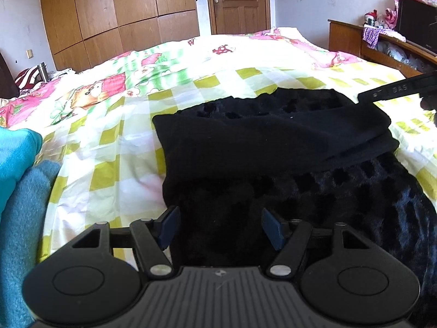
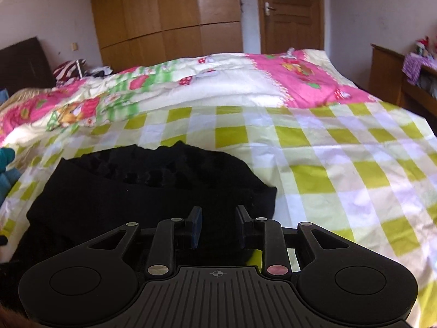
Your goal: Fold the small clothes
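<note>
A black fuzzy garment (image 1: 273, 147) lies on the bed, its smooth upper layer folded over the fleecy lower part. It also shows in the right wrist view (image 2: 142, 188). My left gripper (image 1: 221, 228) is open, its blue pads spread over the garment's near edge, holding nothing. My right gripper (image 2: 218, 225) is partly open over the garment's right near corner, with no cloth clearly pinched between the pads. Part of the right gripper (image 1: 396, 90) shows at the right edge of the left wrist view.
The bed has a green-checked sheet (image 2: 341, 169) and a pink cartoon quilt (image 2: 218, 82) behind. Teal fleece clothes (image 1: 19, 180) lie at the left. A wooden wardrobe (image 1: 120, 13), door (image 1: 237, 2) and cluttered cabinet (image 1: 382, 43) stand beyond.
</note>
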